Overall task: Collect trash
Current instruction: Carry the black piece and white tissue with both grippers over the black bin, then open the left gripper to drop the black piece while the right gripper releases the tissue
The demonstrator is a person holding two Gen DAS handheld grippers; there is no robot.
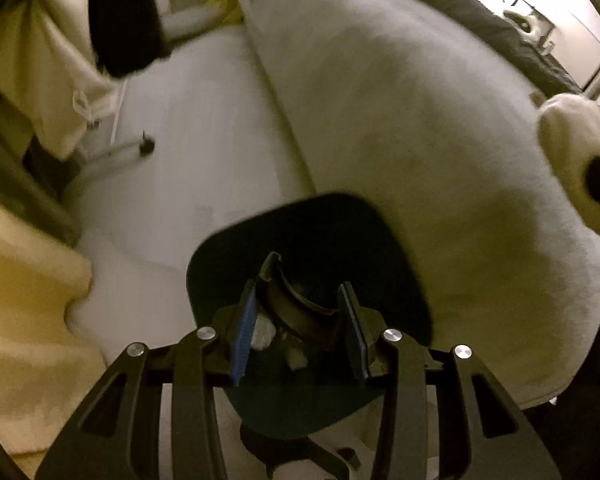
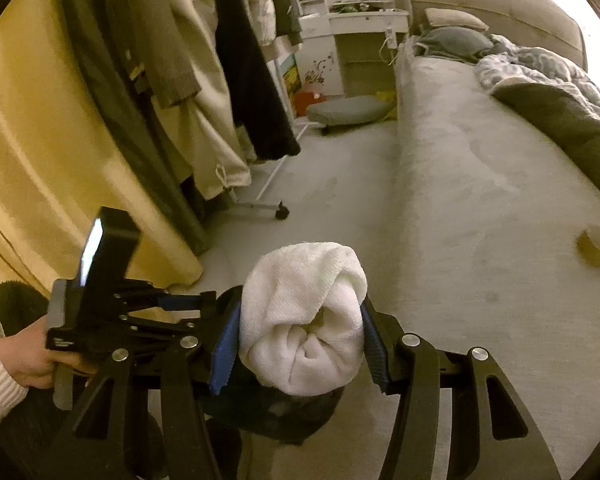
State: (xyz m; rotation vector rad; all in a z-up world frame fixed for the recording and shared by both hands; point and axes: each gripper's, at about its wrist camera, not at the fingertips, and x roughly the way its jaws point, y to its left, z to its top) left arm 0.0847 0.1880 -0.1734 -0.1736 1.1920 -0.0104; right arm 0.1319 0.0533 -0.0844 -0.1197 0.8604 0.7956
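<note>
Hidden or unclear: left wrist view is motion-blurred; floor and bed edge smear together. The dark bin [image 1: 312, 248] is cut off below by the gripper frame, so its base and full depth do not show. Contents are dim: a few pale scraps [image 1: 266, 334] low inside, kind not readable. In the right wrist view the bin [image 2: 284, 416] shows only as a dark mass under the towel roll, mostly covered. A pale object with a dark patch [image 1: 576, 160] at the right rim of the left view cannot be identified.

Task's thing: white rolled towel-like bundle [image 2: 304, 320], terry texture, end-on to the camera, folds spiralling into a small hollow at centre. It sits between the blue pads of the right gripper [image 2: 300, 344], which are clamped against its two sides. It hangs above the dark bin, over the pale floor beside the bed [image 2: 480, 160].

Left gripper [image 1: 302, 320]: jaws narrowly apart with a curved dark strip [image 1: 300, 300] between the pads, seemingly the bin's rim or liner edge; grip looks firm, material uncertain. Seen from the right view, the left gripper [image 2: 180, 304] points toward the bin, a hand [image 2: 28, 356] in a white knit cuff on its handle.

Elsewhere: hanging clothes [image 2: 204, 80] on a wheeled rack, a small brown tub [image 2: 594, 246] on the bed.
</note>
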